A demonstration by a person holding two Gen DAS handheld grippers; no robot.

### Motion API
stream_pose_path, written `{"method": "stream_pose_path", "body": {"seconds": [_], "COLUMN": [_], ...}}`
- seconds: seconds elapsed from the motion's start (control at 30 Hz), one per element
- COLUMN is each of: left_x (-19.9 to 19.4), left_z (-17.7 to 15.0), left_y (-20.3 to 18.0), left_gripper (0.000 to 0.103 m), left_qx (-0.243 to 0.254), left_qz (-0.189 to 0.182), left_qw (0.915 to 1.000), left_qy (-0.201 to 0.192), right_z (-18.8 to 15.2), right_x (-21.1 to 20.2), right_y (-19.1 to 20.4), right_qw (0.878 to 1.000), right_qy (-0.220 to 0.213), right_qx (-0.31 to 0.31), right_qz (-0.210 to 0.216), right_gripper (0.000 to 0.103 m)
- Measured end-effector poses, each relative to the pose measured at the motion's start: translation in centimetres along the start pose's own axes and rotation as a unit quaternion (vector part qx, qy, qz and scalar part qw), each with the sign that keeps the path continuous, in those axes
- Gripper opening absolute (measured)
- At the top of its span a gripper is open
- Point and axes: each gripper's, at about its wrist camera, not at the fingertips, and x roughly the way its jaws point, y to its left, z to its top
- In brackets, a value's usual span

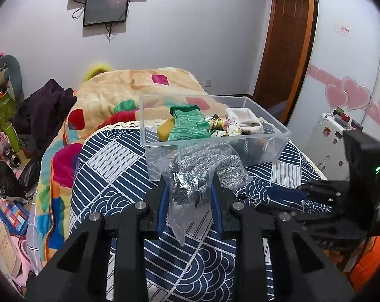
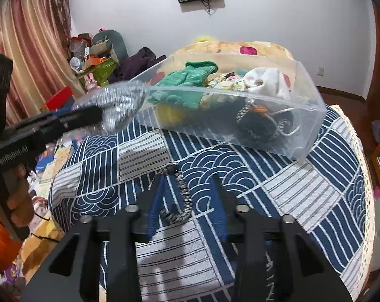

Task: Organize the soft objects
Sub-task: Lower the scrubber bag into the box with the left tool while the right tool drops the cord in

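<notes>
Grey knit glove (image 1: pixel 190 173), crinkly clear wrap, fingers (image 1: pixel 164 188) pinching

Bagged grey knit (image 2: pixel 119 105) motion-blurred, dark pouch (image 2: pixel 258 122) behind cloudy box wall (image 2: pixel 240 130)

White lettering reading "GenRobot.AI" is seen on the side of the black plastic body of the left gripper (image 2: pixel 99 115), printed along the handle block held at the left edge of the right wrist view, well to the left of the right claw. A small white wall sign with red characters (image 1: pixel 342 29) is seen on the pale wall panel, far above and to the right of the left claw; its characters are too small to be read. No other text or number can be made out.
</notes>
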Motion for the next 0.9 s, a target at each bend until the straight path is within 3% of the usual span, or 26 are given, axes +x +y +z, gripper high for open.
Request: {"method": "stream_pose_path", "body": {"seconds": [0.2,0.23,0.27,0.33,0.6,0.9], "left_x": [0.1,0.2,0.3,0.3,0.5,0.0], "left_z": [-0.1,-0.1,-0.1,-0.1,1.0,3.7], "left_y": [0.2,0.2,0.2,0.2,0.8,0.9], "left_gripper": [0.029,0.029,0.029,0.029,0.029,0.029], "left_qx": [-0.005,-0.005,-0.005,-0.006,-0.016,-0.016], "left_qz": [-0.003,-0.004,-0.004,-0.002,0.007,0.006], "left_qw": [1.0000,1.0000,1.0000,1.0000,0.9998,0.9989], "left_qy": [0.004,0.004,0.004,0.003,-0.013,-0.044], "right_z": [-0.5,-0.6,-0.6,-0.7,0.2,0.3], "right_x": [2.0,2.3,2.3,2.1,-0.3,-1.0], "right_y": [-0.2,-0.3,-0.4,-0.5,0.0,-0.5], "right_qw": [1.000,0.999,0.999,1.000,1.000,0.999], "right_qy": [0.028,0.033,0.031,0.027,-0.024,-0.028], "right_qx": [0.004,0.007,0.008,0.007,-0.007,-0.015], "right_qz": [-0.003,-0.002,-0.003,-0.004,-0.005,-0.043], "right_gripper": [0.035,0.031,0.020,0.008,0.006,0.007]}}
